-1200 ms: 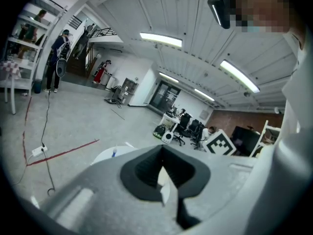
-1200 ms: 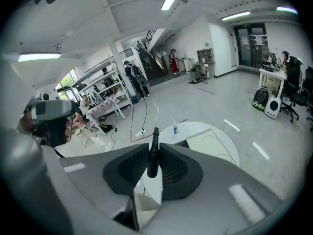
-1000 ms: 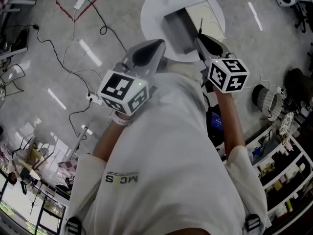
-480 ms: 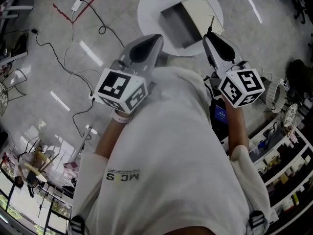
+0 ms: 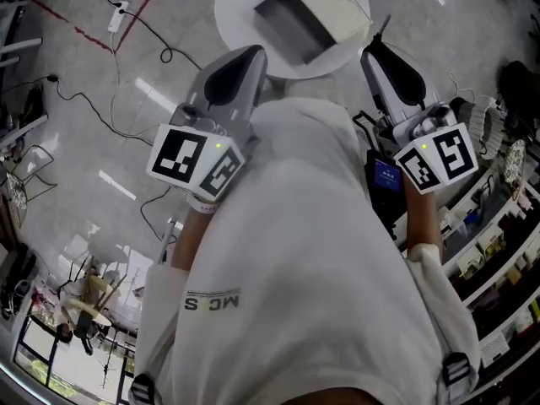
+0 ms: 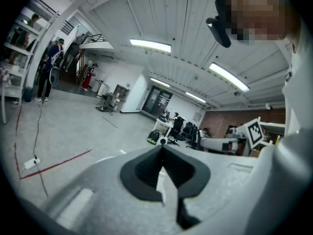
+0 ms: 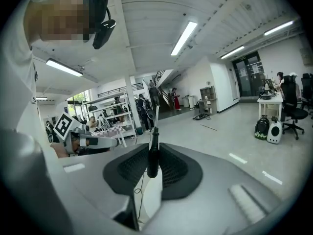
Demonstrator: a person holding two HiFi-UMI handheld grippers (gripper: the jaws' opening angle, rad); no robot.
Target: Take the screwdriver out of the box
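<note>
R gripper (image 5: 377,53): jaws pinching black handle of screwdriver (image 7: 153,148); metal shaft sticks out past tips, pointing up.
L gripper (image 6: 162,155): jaws pressed together, nothing betw. them.
Box (image 5: 285,24): top centre of head view, on round white surface (image 5: 232,15); lid open, interior looks empty; well apart from both grippers.
Status (judged): tool is clear of box, held up at frame right by person's chest; removal near done.
Step tip: firm pinch on handle, as a slim handle could pivot. Point shaft away from body, move slow, L gripper free to steady.
</note>
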